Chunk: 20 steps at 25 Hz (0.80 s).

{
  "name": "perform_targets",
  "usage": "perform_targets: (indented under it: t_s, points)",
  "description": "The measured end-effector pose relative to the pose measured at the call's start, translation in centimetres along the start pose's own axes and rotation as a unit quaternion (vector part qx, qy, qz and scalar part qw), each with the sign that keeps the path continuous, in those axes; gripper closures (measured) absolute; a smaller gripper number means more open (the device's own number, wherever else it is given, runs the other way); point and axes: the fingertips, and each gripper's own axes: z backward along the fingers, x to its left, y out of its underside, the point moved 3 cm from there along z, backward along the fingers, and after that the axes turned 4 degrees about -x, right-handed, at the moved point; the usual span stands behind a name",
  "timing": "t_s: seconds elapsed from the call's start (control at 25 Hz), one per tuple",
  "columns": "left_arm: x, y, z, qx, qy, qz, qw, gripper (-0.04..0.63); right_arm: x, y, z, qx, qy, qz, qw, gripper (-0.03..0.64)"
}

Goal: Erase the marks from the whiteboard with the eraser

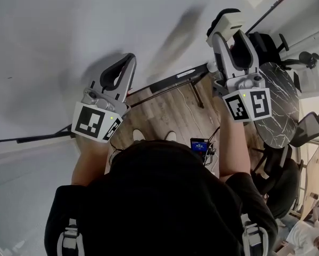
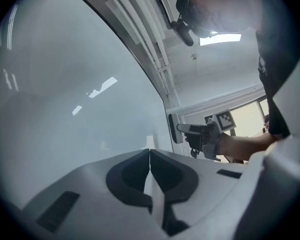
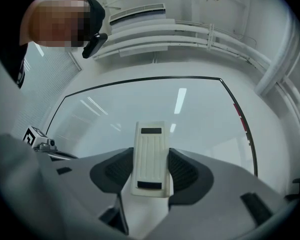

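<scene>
**Eraser clamped at the board's edge**

The right gripper (image 1: 231,40) is clamped on the cream, ribbed eraser (image 3: 151,156), which it holds up at the whiteboard (image 1: 68,25) near the board's dark-framed edge. The left gripper (image 2: 150,153) faces the same board, its jaws pressed together and empty.

Head view: from above the person's head, steeply down along the whiteboard (image 1: 68,25). Left gripper view: close to that board, looking past its closed fingers (image 2: 134,174) to the right gripper (image 2: 182,129) beyond. Right gripper view: facing the board, past the eraser (image 3: 150,156) between its fingers (image 3: 185,171). Shared by all 3: the whiteboard.
</scene>
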Motion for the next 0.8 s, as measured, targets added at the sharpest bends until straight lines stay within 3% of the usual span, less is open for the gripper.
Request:
perform_targets:
  t_s: [0.36,0.8]
  points:
    - [-2.2,1.7,-1.2,-0.012,0.029,0.013,0.9994,0.589,1.9,2.8,3.2,0.023,-0.046,0.003,0.999,0.396]
    - [-3.6,7.0,-0.6,0.010,0.051,0.020,0.9984,0.589,6.6,8.9,5.9,0.051,-0.104,-0.014,0.993,0.396]
